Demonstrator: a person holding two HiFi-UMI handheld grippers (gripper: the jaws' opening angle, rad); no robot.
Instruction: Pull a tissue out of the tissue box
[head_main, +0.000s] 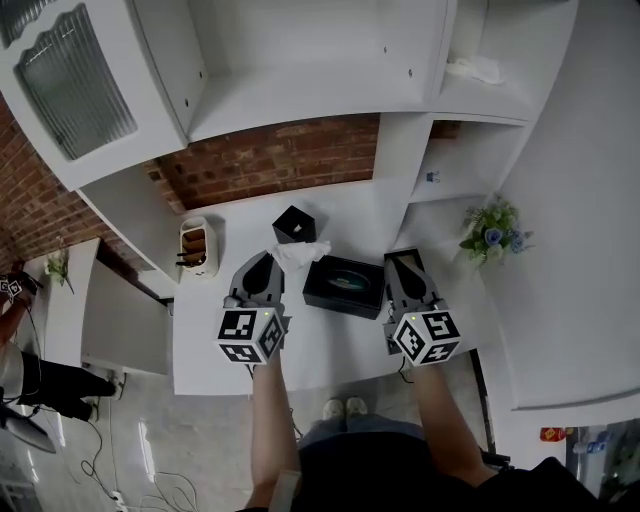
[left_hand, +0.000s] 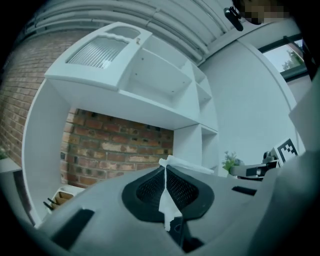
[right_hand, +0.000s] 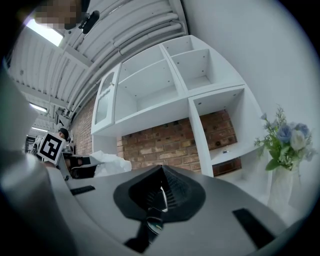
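Left gripper (left_hand: 165, 168) jaws pinching white crumpled tissue (left_hand: 167, 201), a strip hanging between them. Right gripper (right_hand: 161, 170) jaws pressing together, empty.

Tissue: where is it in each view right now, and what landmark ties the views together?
Head view: tissue at centre, just up-left of the tissue box.
Left gripper view: centre, pinched between the shut jaws.
Right gripper view: left side, mid-height.
Shared landmark: brick wall.
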